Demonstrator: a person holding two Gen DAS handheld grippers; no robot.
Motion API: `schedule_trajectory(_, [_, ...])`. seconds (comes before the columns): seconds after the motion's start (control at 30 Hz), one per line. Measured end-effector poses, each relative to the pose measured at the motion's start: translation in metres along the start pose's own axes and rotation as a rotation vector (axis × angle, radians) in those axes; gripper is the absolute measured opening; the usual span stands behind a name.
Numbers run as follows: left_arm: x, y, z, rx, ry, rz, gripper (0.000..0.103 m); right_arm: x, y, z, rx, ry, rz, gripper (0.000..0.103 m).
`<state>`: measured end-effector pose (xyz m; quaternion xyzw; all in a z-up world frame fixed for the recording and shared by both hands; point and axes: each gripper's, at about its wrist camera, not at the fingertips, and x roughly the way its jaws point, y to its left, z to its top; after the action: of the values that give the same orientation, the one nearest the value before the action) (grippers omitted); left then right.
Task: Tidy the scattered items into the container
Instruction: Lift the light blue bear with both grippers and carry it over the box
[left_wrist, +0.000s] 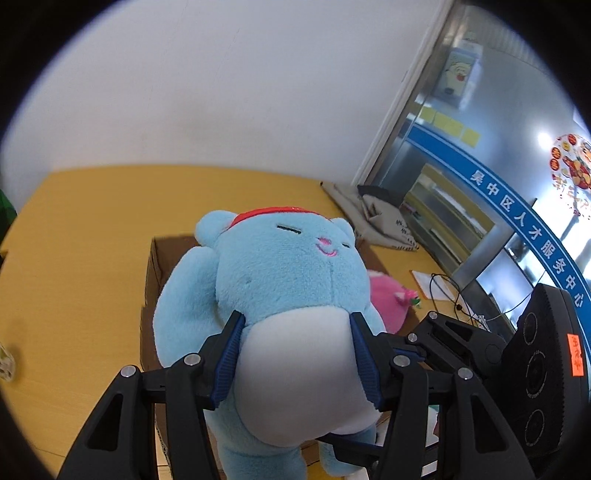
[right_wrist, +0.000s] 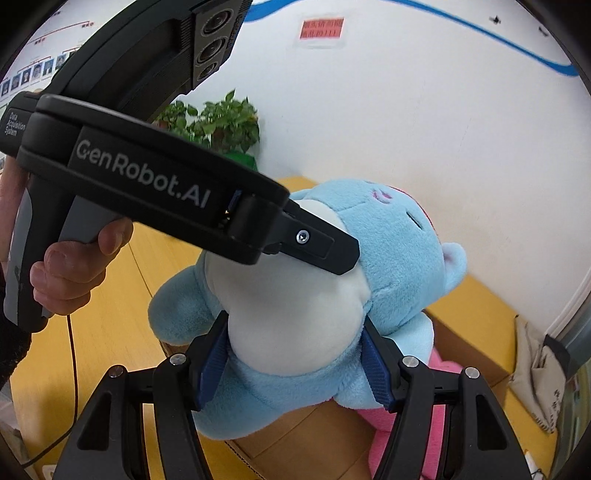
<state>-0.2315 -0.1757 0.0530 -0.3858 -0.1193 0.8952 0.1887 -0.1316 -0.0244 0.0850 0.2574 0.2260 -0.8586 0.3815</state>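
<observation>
Both of my hand-held grippers are clamped on the blue plush bear (left_wrist: 291, 280) at once. My left hand-held gripper (left_wrist: 295, 325) has its blue ribbed pads (left_wrist: 227, 360) pressed into either side of the bear's white belly; the plush bulges between them. My right hand-held gripper (right_wrist: 295, 338) grips the same toy lower down, pads squeezing the waist where white belly meets blue legs.

Bear position: held off the desk (left_wrist: 81, 229), above the open cardboard box (left_wrist: 155, 273). In the left wrist view it faces me upright, red headband on top; in the right wrist view it leans with its head toward the white wall.

A pink plush toy (left_wrist: 388, 302) already lies in the box, partly hidden behind the bear.

Right wrist view also shows my left hand (right_wrist: 70, 273) wrapped around its gripper's handle, and a potted green plant (right_wrist: 218, 125) against the wall. A beige cloth bag (left_wrist: 373, 218) sits at the desk's far corner.
</observation>
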Motion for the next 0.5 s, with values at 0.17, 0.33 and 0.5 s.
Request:
schedule_trajectory(0.17, [0.036, 0.034, -0.022, -0.086, 0.077, -0.003, 0.054, 0.050, 0.001, -0.018, 0.017, 0.104, 0.068, 0.070])
schedule_trajectory(0.33, [0.050, 0.051, -0.041, -0.140, 0.111, -0.004, 0.054, 0.083, 0.007, -0.029, 0.024, 0.202, 0.125, 0.070])
schedule_trajectory(0.5, [0.046, 0.059, -0.052, -0.161, 0.111, 0.022, 0.054, 0.094, 0.014, -0.030, 0.008, 0.231, 0.184, 0.070])
